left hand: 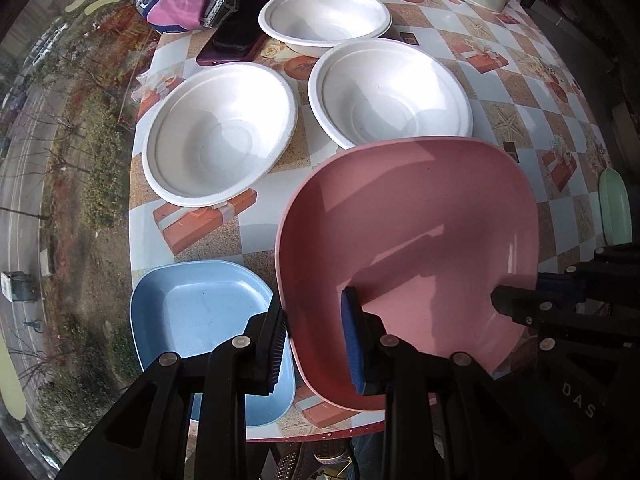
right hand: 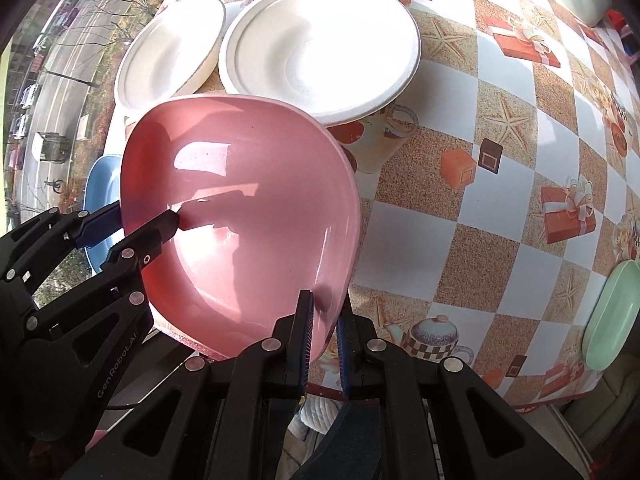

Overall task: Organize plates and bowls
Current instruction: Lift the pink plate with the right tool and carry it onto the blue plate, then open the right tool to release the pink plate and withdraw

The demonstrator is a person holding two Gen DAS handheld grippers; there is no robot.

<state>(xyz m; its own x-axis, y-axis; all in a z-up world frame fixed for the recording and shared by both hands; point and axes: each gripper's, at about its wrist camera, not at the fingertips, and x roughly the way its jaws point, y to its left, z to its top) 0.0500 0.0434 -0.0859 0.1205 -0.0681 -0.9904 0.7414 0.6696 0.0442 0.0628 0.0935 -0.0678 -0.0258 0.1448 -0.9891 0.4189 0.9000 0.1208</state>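
Pink and square-cornered, the pink plate (left hand: 408, 264) is held tilted above the near edge of the counter (left hand: 516, 92), gripped from two sides. The left claw (left hand: 316, 344) has its blue-padded fingers straddling the plate's near-left rim, one inside and one outside, with a gap visible at the pads, so I cannot tell whether they actually pinch it. The right claw (right hand: 322, 340) is clamped on the plate's near-right rim, its fingers pressed close on either face. "GenRobot.AI" is printed in white on the left claw's body as seen from the right wrist; "DAS" shows on the right claw's body in the left view.

Just beside the plate, at the counter's near-left corner, lies a blue plate (left hand: 200, 316). Beyond it three white bowls (left hand: 220, 132) stand apart toward the far-left edge. A green plate (right hand: 612, 316) rests at the right edge. The patterned tablecloth (right hand: 500, 216) shows gift boxes, starfish and teapots. A dark phone (left hand: 232, 46) lies by the farthest bowl.
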